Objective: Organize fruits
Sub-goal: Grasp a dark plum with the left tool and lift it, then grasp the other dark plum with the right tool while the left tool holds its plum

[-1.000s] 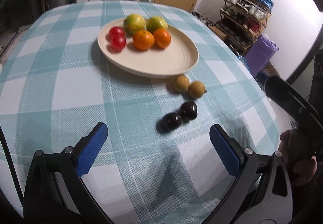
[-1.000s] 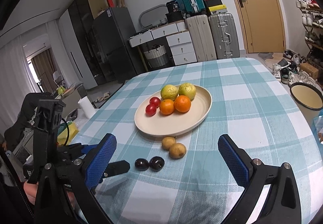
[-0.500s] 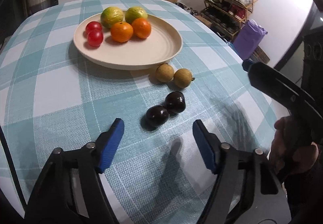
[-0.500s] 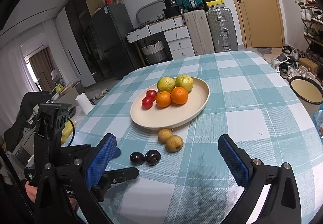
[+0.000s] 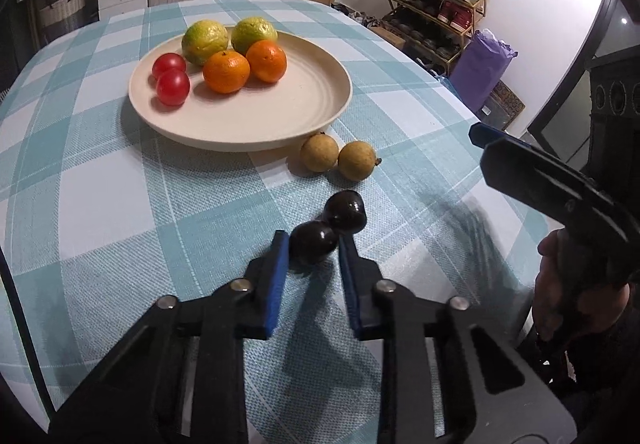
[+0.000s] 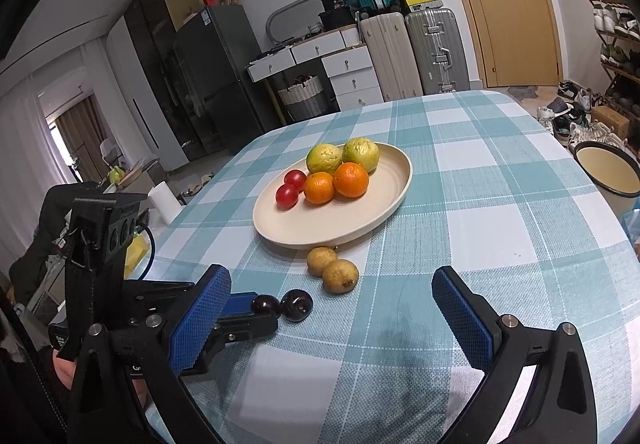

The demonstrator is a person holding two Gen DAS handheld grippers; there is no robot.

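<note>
My left gripper (image 5: 311, 244) sits low over the teal-and-white checked tablecloth (image 5: 120, 204), fingers pointing toward the plate. Its blue-padded fingers (image 5: 276, 264) are narrowed around the nearer dark purple round plum (image 5: 313, 247); the left pad touches the fruit, and the right pad lies against it or just beside it. I cannot tell whether the grip is firm. The plum rests on the cloth. The second dark plum (image 5: 346, 213) lies touching the first, on its far side, outside the fingers.

My right gripper (image 6: 330, 320) hovers above the near edge of the table, level, pointing toward the plate. Its blue textured fingers (image 6: 464, 320) are spread wide with nothing between them. In the left wrist view, my right hand (image 5: 560, 284) wraps the black handle at the right edge.

Two tan round fruits (image 5: 338, 158) lie side by side on the cloth, just beside the near rim of the cream round plate (image 5: 300, 112). On the plate's far half sit two red tomatoes (image 5: 171, 78), two oranges (image 5: 244, 66) and two yellow-green round fruits (image 5: 228, 36), paired by kind. The near half of the plate is bare.
</note>
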